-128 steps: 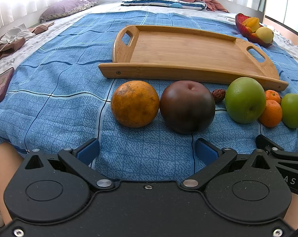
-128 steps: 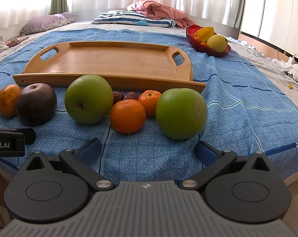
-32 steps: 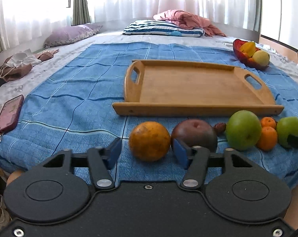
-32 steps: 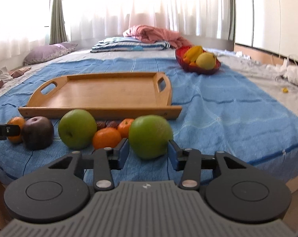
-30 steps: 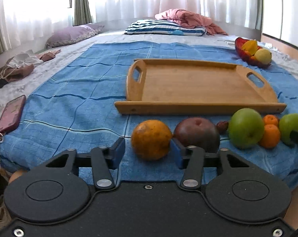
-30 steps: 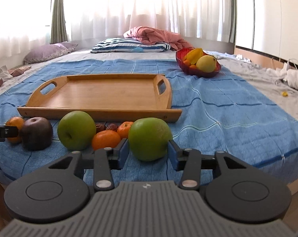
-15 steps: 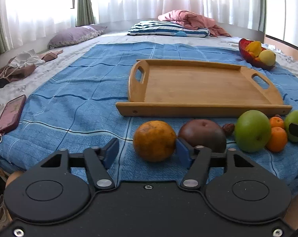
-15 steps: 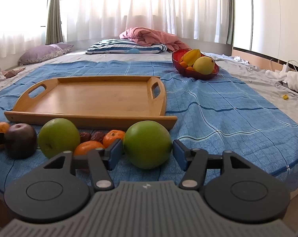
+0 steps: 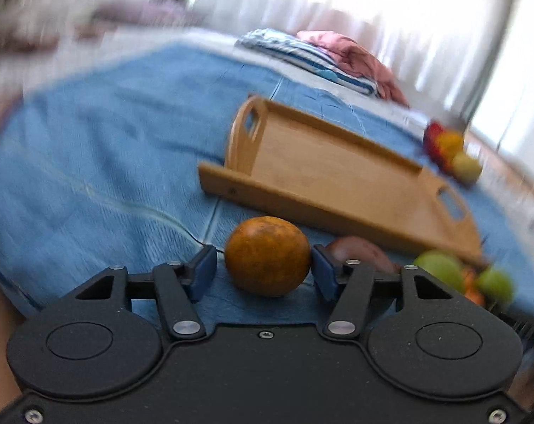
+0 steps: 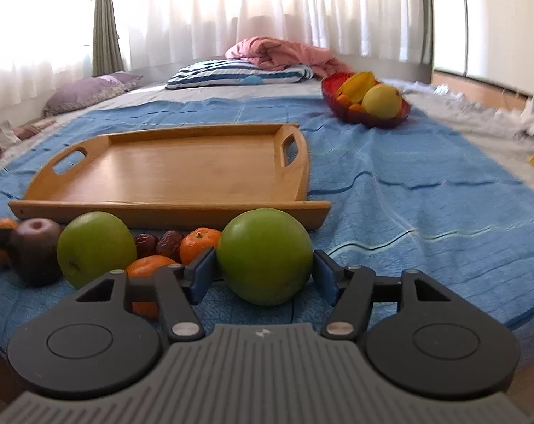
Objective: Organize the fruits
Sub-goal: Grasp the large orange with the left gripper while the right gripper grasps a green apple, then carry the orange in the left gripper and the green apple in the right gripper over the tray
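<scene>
The orange is bracketed by the left gripper, whose jaws have just been closing, a gap remaining at the left pad; the green apple is flanked by the spread right gripper; both fruits rest on the blue blanket before the wooden tray.

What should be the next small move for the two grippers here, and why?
Probably close both jaws. The left gripper, whose jaws have just been closing, brackets the orange with a gap at its left pad; the right gripper brackets a green apple, its pads at or near the skin. Both fruits rest on the blue blanket, and the wooden tray holds nothing.
</scene>
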A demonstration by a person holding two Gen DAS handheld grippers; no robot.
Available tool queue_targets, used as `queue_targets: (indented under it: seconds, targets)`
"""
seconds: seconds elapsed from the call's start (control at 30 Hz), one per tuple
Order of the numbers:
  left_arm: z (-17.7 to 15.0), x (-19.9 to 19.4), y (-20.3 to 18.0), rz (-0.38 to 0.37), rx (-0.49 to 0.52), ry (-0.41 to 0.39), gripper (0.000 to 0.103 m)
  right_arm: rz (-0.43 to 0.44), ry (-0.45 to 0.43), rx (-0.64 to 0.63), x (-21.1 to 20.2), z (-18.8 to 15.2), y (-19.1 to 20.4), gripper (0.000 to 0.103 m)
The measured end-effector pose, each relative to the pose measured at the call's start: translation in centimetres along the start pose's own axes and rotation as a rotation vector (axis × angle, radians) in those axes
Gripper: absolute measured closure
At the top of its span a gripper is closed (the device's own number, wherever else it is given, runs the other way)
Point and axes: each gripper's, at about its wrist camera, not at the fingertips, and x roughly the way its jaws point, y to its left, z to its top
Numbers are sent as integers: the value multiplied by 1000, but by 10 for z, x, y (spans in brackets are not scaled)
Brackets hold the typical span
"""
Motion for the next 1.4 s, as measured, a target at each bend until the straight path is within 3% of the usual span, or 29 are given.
queue_targets:
  seconds: [0.13, 0.33, 0.63, 1.07, 1.4]
  targets:
    - [4, 2, -4, 9, 46, -5, 52, 69, 33, 68, 5, 1, -10, 42]
    - [-2, -4, -23, 90, 163, -50, 53, 45, 17, 43, -1, -2, -3, 43]
    - [9, -18, -41, 138, 250, -135, 53, 47, -38, 1, -19, 3, 7, 43]
    - [46, -3, -67, 101, 278, -150, 53, 65, -81, 36, -3, 38, 12, 43]
    - [70, 32, -74, 116, 265, -131, 53, 73, -16, 62, 39, 63, 8, 43]
